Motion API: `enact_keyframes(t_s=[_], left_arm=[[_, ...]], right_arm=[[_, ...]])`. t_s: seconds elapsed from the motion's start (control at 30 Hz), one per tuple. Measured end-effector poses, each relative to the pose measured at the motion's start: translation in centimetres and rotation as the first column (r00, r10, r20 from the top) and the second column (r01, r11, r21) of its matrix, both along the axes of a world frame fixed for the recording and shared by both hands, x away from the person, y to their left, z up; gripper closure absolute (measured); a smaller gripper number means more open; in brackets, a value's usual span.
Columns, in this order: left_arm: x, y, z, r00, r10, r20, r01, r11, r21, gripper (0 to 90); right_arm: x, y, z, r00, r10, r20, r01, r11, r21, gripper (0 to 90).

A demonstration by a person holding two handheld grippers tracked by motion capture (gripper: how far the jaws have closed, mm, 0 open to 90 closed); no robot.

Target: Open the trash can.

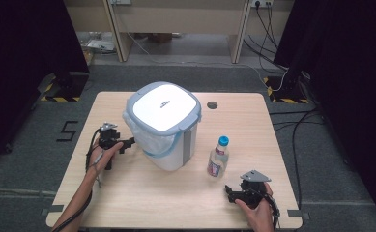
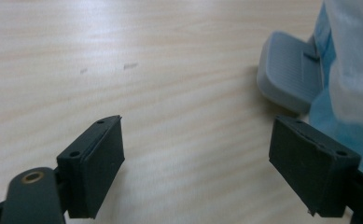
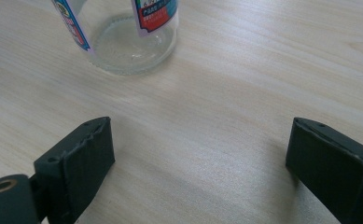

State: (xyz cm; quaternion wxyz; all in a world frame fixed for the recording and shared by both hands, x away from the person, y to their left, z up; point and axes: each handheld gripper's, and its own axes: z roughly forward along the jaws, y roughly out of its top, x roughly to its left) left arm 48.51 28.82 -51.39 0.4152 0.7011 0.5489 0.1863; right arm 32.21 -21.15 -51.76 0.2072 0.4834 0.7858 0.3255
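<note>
A clear plastic bottle with a blue cap stands upright right of center in the high view, on a pale wooden counter, just beside a white pedal bin whose lid is closed and whose liner bag spills over the rim. The likely job is to get the bottle into the bin.

In the lower right of the high view, the right gripper rests near the bottle but apart from it, jaws released and spread wide; its own view shows the bottle's glassy base in the upper left of the frame, beyond the jaw tips, with nothing between them. At middle left of the high view, the left gripper sits just beside the bin's lower wall, also released and empty. Its view puts the grey foot pedal in the upper right of the frame, ahead of the right-hand jaw.

To do the step well, the right jaws would best go forward level, straddling the bottle's body above the base, and close squarely on the label, since a light, empty bottle tips easily under a glancing touch. The left gripper seems placed to press the pedal, and should bear straight down so the bin does not slide.
</note>
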Motion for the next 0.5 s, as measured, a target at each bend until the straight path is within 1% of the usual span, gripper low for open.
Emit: enact_keyframes(t_s=[0.03, 0.13, 0.2, 0.27, 0.3, 0.33, 0.4, 0.47, 0.5], left_arm=[[0.3, -0.1, 0.1, 1.0000, 0.000, -0.002, 0.000, 1.0000, 0.001, 17.1], [1.3, -0.3, 0.6, 1.0000, -0.001, -0.006, 0.001, 0.9992, -0.040, 16.3], [1.7, -0.4, 0.9, 1.0000, 0.002, 0.000, -0.002, 0.9989, -0.047, 16.3], [1.8, -0.5, 1.0, 1.0000, 0.002, 0.003, -0.002, 0.9985, -0.055, 16.3], [2.1, -0.7, 1.3, 0.9999, -0.011, 0.002, 0.011, 0.9977, -0.067, 16.0], [2.1, -0.7, 1.3, 0.9999, -0.011, 0.002, 0.011, 0.9977, -0.067, 15.9], [2.6, -1.1, 1.5, 0.9997, -0.023, 0.009, 0.023, 0.9966, -0.079, 15.8], [2.8, -1.1, 1.6, 0.9996, -0.025, 0.008, 0.026, 0.9968, -0.075, 16.0], [3.2, -1.2, 1.5, 0.9994, -0.027, 0.020, 0.028, 0.9978, -0.060, 16.4]], right_arm=[[0.0, 0.0, 0.0, 1.0000, 0.000, 0.000, 0.000, 1.000, 0.000, 7.9], [0.0, 0.0, 0.0, 1.0000, -0.001, 0.000, 0.001, 1.000, 0.000, 7.9], [0.0, 0.0, 0.0, 1.0000, -0.001, 0.000, 0.001, 1.000, 0.001, 7.9], [0.0, 0.0, 0.0, 1.0000, -0.001, 0.000, 0.001, 1.000, 0.001, 7.9], [0.0, 0.0, 0.0, 1.0000, 0.000, 0.000, 0.000, 1.000, 0.000, 7.8], [0.0, 0.0, 0.0, 1.0000, 0.000, 0.000, 0.000, 1.000, -0.001, 7.8], [0.0, 0.0, 0.0, 1.0000, 0.001, 0.000, -0.001, 1.000, 0.000, 7.8], [0.0, 0.0, 0.0, 1.0000, 0.000, -0.001, 0.000, 1.000, 0.000, 7.7], [0.0, 0.0, 0.0, 1.0000, 0.000, -0.002, 0.000, 1.000, 0.000, 7.7]])
